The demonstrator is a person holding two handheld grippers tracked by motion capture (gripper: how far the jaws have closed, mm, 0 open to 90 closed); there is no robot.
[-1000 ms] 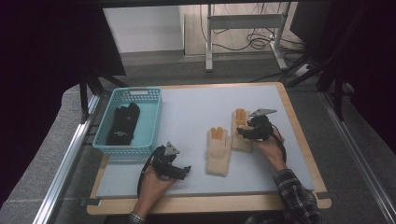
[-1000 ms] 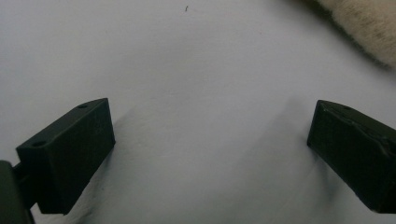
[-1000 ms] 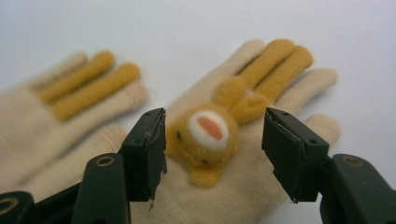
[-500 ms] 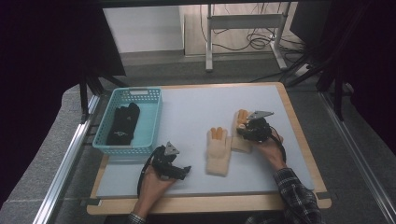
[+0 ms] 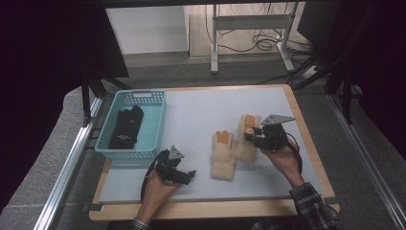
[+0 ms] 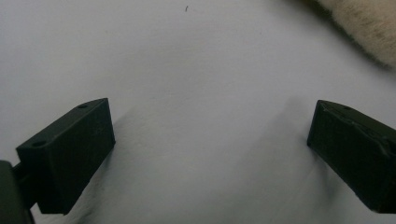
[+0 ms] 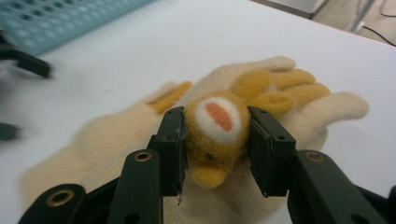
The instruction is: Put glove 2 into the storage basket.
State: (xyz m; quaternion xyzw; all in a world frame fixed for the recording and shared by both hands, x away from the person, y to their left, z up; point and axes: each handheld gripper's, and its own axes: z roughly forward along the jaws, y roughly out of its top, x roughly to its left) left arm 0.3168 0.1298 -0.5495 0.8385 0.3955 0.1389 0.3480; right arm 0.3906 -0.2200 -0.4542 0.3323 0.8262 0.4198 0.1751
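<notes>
Gloves lie on the desk [image 5: 201, 112], and the teal basket [image 5: 155, 120] at its left edge serves as the landmark. Two cream fleece gloves with orange fingertips rest well to the right of the basket. The nearer glove [image 5: 224, 155] lies flat with its cuff toward the person. The farther glove [image 5: 245, 143] lies just beside it on the side away from the basket, touching it along one edge.

The right tool [image 5: 250, 136] sits over the farther glove, held by the person's right hand [image 5: 282, 158]. In the right gripper view this tool [image 7: 215, 140] is clamped on a round, fuzzy orange-and-white pad of that glove [image 7: 289, 100], its jaws pressing in from both sides; the other cream glove [image 7: 93, 140] lies behind it, toward the basket [image 7: 56, 23].

The left tool [image 5: 189, 175] rests on the desk just below the basket's near right corner, in the person's left hand [image 5: 155, 189]. In the left gripper view its jaws stand wide apart over bare white desk [image 6: 187, 93], with nothing between them, and a cream glove edge [image 6: 364, 28] shows at the upper right.

A black glove [image 5: 125, 127] lies inside the basket.
</notes>
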